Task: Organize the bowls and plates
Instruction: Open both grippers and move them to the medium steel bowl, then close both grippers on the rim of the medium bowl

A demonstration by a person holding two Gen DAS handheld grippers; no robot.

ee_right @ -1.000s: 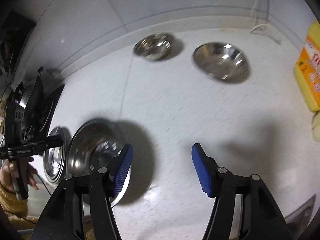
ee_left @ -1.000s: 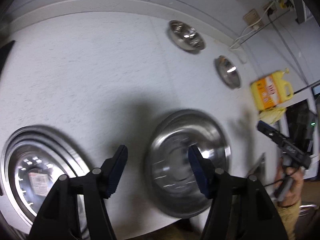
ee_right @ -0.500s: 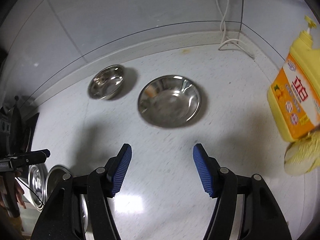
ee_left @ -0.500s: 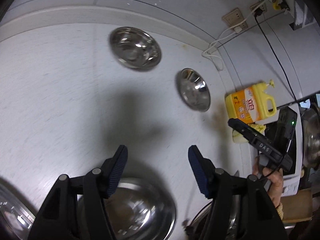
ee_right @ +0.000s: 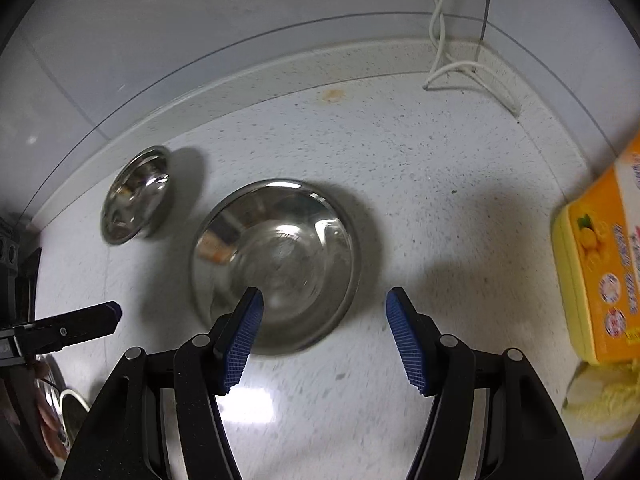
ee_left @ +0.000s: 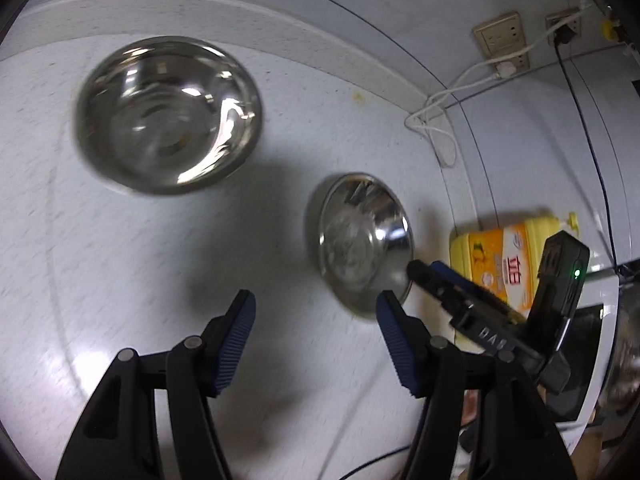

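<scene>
Two steel bowls stand on the white speckled counter. In the right wrist view the larger bowl (ee_right: 276, 264) lies just ahead of my open, empty right gripper (ee_right: 322, 336), its near rim between the fingers' line. The smaller bowl (ee_right: 136, 196) sits to its left near the wall. In the left wrist view the smaller bowl (ee_left: 168, 112) is at upper left and the larger bowl (ee_left: 364, 240) is right of centre. My left gripper (ee_left: 314, 340) is open and empty above bare counter. The right gripper (ee_left: 452, 284) shows there, beside the larger bowl.
A yellow detergent bottle (ee_right: 600, 264) stands at the right with a yellow cloth (ee_right: 600, 396) below it. A white cable (ee_right: 460, 76) hangs from wall sockets (ee_left: 500, 40) onto the counter. The left gripper's tip (ee_right: 80, 324) reaches in at the left edge.
Both grippers have moved forward toward the back wall. The two bowls are now much closer and larger. The plates at the counter's near edge have dropped out of view.
</scene>
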